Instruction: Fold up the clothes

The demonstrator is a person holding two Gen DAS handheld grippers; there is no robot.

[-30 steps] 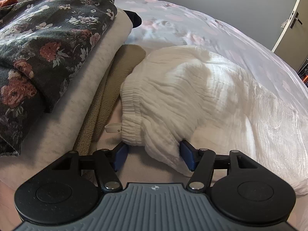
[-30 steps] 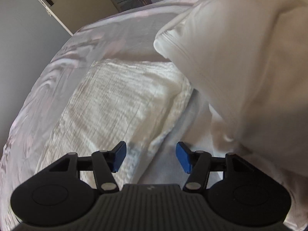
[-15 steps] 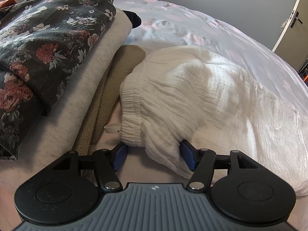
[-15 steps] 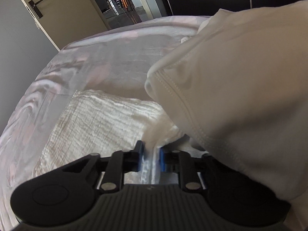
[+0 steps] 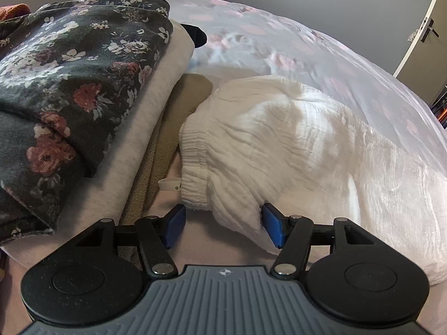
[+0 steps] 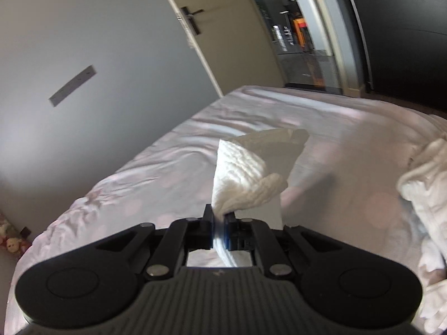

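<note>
While a stack of folded clothes [image 5: 83, 89] already lies at the bed's [image 6: 139, 184] left side, one item is in hand: white crinkled trousers [image 5: 279, 145], waistband end on the bed between the spread jaws of the left gripper [image 5: 223, 224], far end raised, pinched in the closed right gripper [image 6: 220, 223]. Judged: fold begun, not laid. Pending: white garment [image 6: 424, 189], unfolded, at right.
</note>
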